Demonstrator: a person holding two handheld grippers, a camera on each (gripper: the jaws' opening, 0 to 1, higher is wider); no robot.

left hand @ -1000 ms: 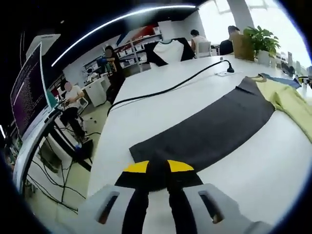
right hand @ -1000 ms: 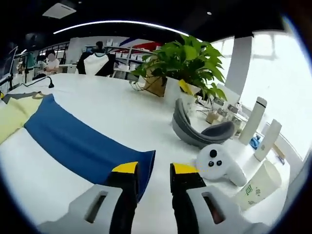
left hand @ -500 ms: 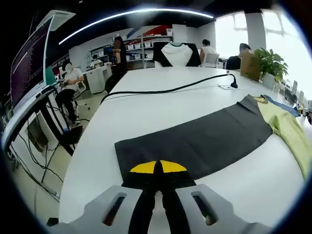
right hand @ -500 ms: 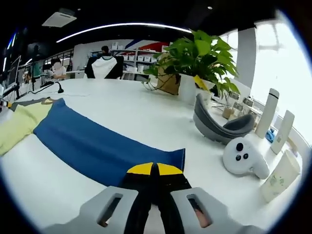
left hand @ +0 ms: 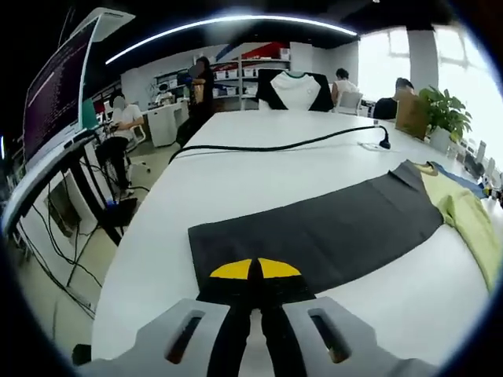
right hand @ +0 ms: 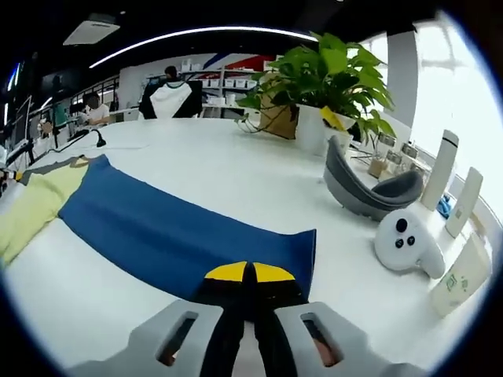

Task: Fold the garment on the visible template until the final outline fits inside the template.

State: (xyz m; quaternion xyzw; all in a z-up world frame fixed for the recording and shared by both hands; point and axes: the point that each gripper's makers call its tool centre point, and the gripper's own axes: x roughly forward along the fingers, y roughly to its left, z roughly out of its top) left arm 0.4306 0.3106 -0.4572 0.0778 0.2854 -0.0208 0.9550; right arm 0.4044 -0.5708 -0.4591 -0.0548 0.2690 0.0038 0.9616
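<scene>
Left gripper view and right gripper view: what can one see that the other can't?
The left gripper view has the dark sleeve, pinched by the left gripper, and a black cable. The right gripper view has the blue sleeve, pinched by the right gripper, plus a white controller. Both see the yellow middle and white table.

Table (left hand: 259, 169) white; sleeve (left hand: 322, 232) dark grey, other sleeve (right hand: 173, 232) blue, garment body (left hand: 464, 216) pale yellow-green at three o'clock; jaw tips yellow, cable (left hand: 275, 147) black.
</scene>
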